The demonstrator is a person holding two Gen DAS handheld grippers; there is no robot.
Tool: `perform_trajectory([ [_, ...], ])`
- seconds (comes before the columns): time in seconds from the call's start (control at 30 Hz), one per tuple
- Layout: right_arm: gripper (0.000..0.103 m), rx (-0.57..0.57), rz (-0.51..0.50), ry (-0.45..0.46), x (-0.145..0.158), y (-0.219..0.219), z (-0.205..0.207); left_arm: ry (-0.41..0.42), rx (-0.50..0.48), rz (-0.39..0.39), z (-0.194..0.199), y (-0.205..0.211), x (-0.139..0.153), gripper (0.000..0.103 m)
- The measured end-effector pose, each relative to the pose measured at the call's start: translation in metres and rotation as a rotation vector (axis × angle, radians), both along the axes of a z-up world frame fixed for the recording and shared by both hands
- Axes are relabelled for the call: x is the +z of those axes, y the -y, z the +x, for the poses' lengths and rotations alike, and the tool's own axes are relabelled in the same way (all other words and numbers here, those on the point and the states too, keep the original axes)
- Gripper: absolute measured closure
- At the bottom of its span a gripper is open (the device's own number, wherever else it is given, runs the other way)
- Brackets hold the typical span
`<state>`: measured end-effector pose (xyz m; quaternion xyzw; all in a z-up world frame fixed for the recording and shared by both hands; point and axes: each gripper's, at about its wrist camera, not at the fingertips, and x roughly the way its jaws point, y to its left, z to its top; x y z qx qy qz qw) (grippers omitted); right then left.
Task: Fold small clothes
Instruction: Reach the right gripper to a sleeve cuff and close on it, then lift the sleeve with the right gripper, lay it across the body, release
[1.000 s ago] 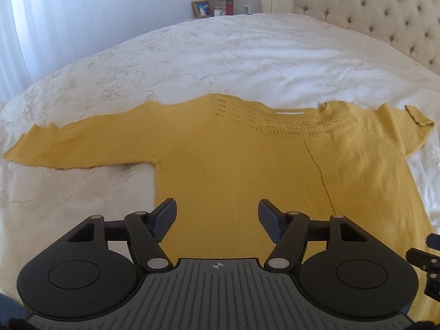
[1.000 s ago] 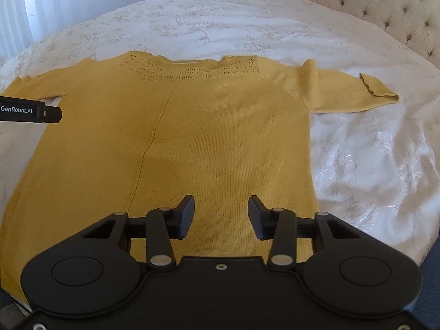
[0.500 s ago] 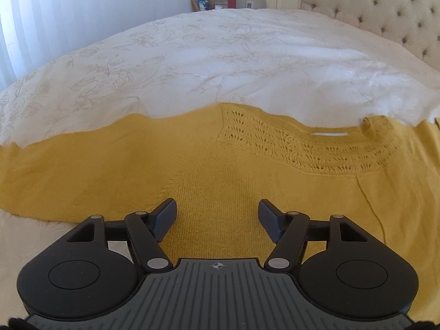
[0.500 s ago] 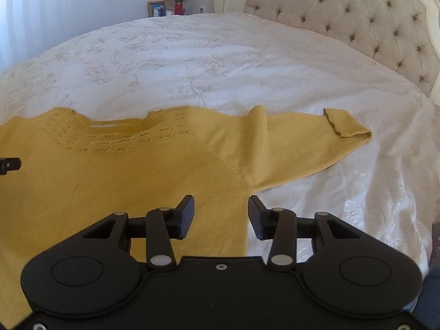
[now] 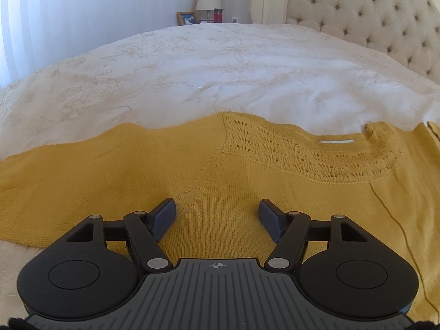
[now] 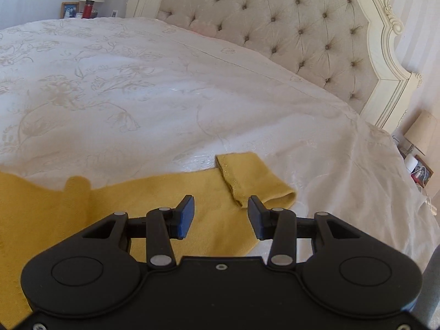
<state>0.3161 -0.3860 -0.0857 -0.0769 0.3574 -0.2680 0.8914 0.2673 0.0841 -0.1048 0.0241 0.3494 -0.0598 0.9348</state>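
A mustard-yellow knit sweater (image 5: 233, 176) lies flat on the white bed, its lace-knit neckline (image 5: 302, 151) pointing to the far side. My left gripper (image 5: 217, 213) is open and empty, low over the sweater's left shoulder seam. In the right wrist view the sweater's right sleeve (image 6: 165, 192) stretches to the right and ends in a turned-back cuff (image 6: 255, 178). My right gripper (image 6: 220, 216) is open and empty, just above the sleeve close to the cuff.
The white embroidered bedspread (image 5: 220, 68) covers the bed beyond the sweater. A tufted headboard (image 6: 288, 33) stands at the right. A nightstand with lamp, photo frame and red bottle (image 5: 217, 15) is at the far side. Another lamp (image 6: 420, 132) is beside the bed's right edge.
Both grippers moved forward and lower over the sweater: the left from the hem to the left shoulder, the right out along the right sleeve toward the cuff. Both stayed open.
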Motion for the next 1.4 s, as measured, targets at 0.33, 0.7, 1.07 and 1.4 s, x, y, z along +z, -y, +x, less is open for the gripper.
perform_trajectory([
  [0.33,0.052,-0.064,0.019,-0.067,-0.038,0.037,0.052,0.042,-0.015,0.006,-0.002,0.001,-0.007,0.034],
  [0.7,0.096,-0.154,0.14,-0.051,-0.015,0.075,0.044,0.047,-0.016,-0.006,-0.003,0.0,-0.009,0.032],
  [1.07,0.096,-0.191,0.15,0.014,0.11,0.077,-0.014,0.008,0.033,-0.082,-0.001,-0.012,0.005,0.033],
  [1.4,0.096,-0.001,0.26,0.059,0.183,0.008,-0.046,-0.022,0.061,-0.143,-0.001,-0.025,0.016,0.033],
])
